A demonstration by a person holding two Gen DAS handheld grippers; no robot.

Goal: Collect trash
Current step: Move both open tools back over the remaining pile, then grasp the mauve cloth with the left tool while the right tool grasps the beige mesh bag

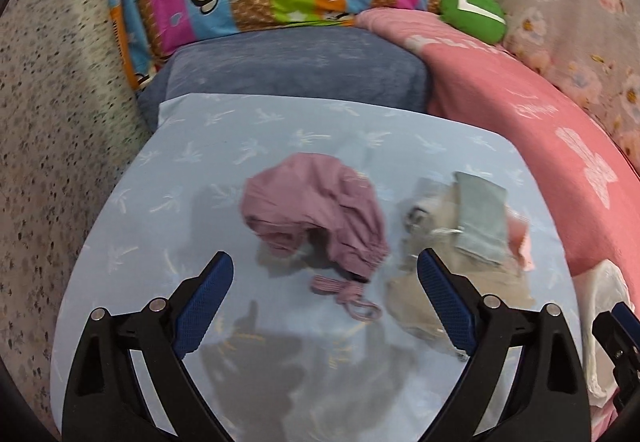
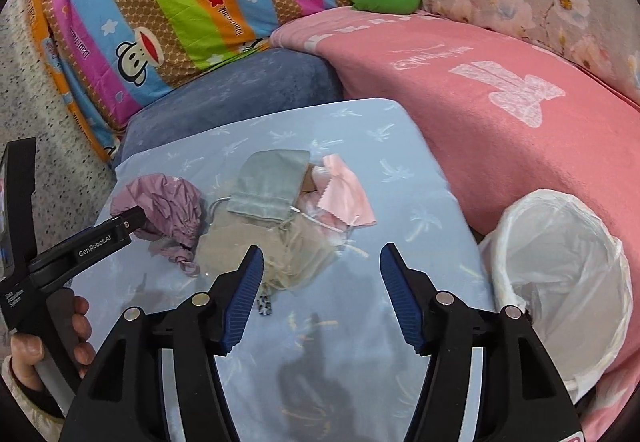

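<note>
Both tools over the bed, angled down at the scrap pile on the blue sheet (image 1: 120, 226).

Left tool (image 1: 324, 278): jaws wide apart, nothing between the pads. Purple wad (image 1: 320, 201) dead ahead, just past the tips, centred in the gap. Cord tail (image 1: 348, 298) trailing back toward the tool, roughly along the approach line. Probably the left's pick, no sideways correction needed.

Right tool (image 2: 320, 274): jaws apart, narrower than the left, empty. Beige bag (image 2: 256, 246) just ahead and slightly left of centre, near the left finger. Grey pouch (image 2: 268, 181) on top behind it, long axis running away and a bit right. Pink cloth (image 2: 344, 189) further out, right of the pouch, partly under it.

Pile order left to right in the right view: purple, beige/grey, pink. Purple nearer the left tool, the rest nearer the right.

Bin (image 2: 560, 266) with white liner right of the right tool, against the pink blanket (image 2: 480, 101), mouth open toward the camera. Short carry for the right, cross-body for the left.

Risk: thin cloth flat on the sheet, easy to pinch sheet with it.
</note>
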